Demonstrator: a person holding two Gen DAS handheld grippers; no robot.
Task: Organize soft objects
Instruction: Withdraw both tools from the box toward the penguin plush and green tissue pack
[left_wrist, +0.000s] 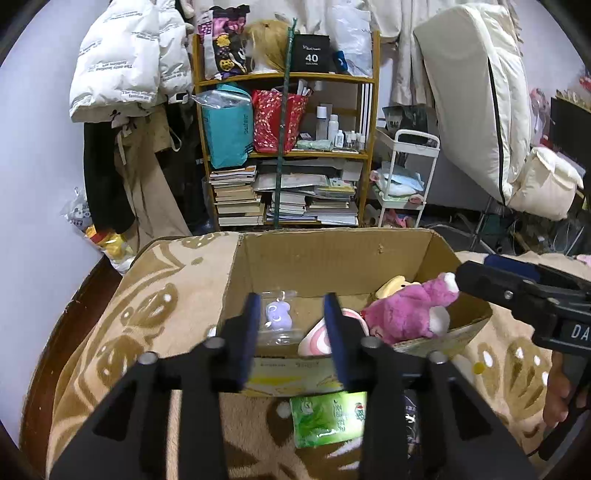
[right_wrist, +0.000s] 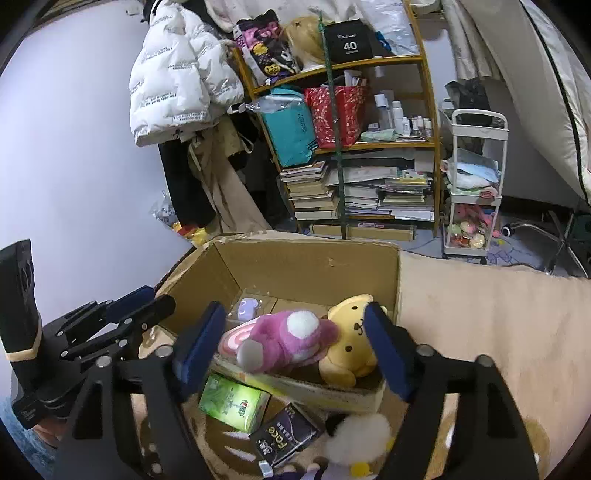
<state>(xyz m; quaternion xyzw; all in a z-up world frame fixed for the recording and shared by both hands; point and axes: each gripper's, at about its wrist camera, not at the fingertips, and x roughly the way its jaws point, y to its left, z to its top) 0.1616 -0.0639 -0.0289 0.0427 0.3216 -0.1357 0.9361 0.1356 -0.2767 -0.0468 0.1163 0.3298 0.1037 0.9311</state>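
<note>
An open cardboard box (left_wrist: 325, 254) (right_wrist: 306, 266) sits on a beige patterned blanket. Inside lie a pink plush bear (left_wrist: 406, 314) (right_wrist: 288, 339), a yellow plush dog (right_wrist: 354, 336) (left_wrist: 391, 286), a pink-and-white swirl cushion (left_wrist: 317, 338) (right_wrist: 231, 341) and a purple toy in a clear bag (left_wrist: 277, 314) (right_wrist: 247, 308). My left gripper (left_wrist: 293, 317) is open and empty over the box's near edge. My right gripper (right_wrist: 295, 325) is open and empty, its fingers either side of the two plushes without touching them.
A green tissue pack (left_wrist: 328, 417) (right_wrist: 232, 402), a dark packet (right_wrist: 286, 435) and a white fluffy plush (right_wrist: 360, 439) lie on the blanket in front of the box. A cluttered wooden shelf (left_wrist: 284, 147), a white cart (right_wrist: 474, 184) and hanging coats stand behind.
</note>
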